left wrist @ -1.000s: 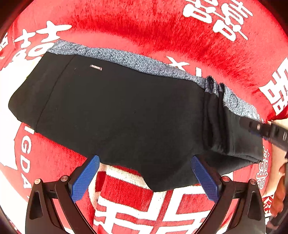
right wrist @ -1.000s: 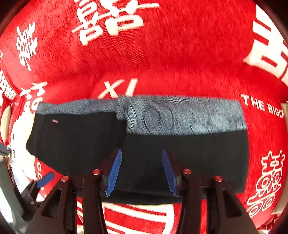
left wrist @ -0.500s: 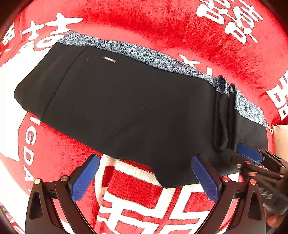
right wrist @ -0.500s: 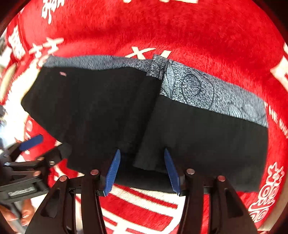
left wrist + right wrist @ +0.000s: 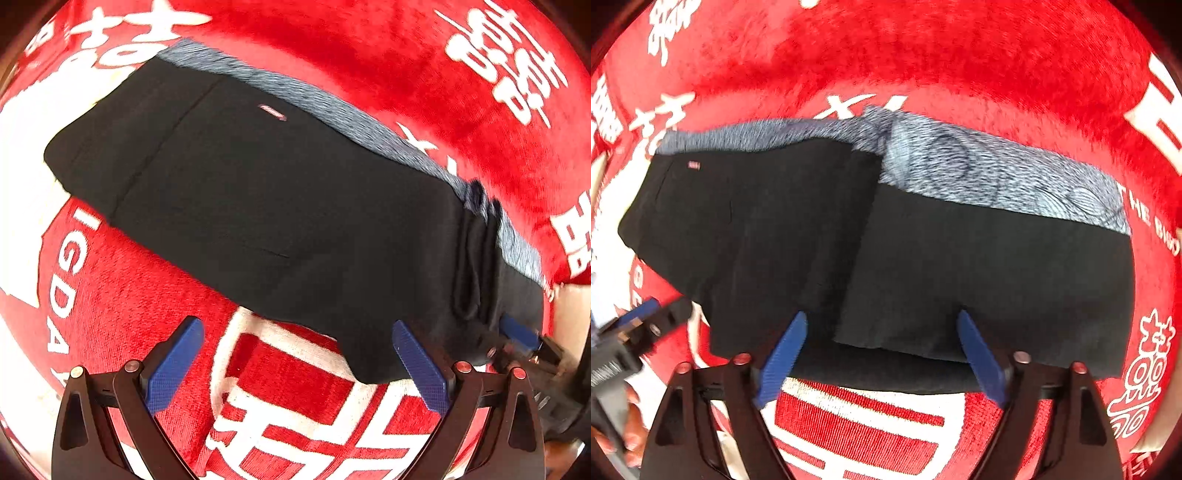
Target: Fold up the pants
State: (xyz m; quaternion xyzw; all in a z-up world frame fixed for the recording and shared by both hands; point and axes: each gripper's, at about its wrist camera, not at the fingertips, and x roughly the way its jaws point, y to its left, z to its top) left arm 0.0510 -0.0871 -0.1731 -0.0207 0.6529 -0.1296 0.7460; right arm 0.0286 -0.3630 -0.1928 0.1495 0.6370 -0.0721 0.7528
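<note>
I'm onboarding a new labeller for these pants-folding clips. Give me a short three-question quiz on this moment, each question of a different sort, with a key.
1. True or false: the left gripper is shut on the pants.
2. Multiple choice: the grey patterned band runs along which edge of the pants, seen from the right wrist? A) far edge B) near edge C) it is hidden
3. Fill in: the pants lie on a ___ blanket with white lettering.

Key: 1 false, its jaws stand wide open and short of the cloth. 2 A. 3 red.
</note>
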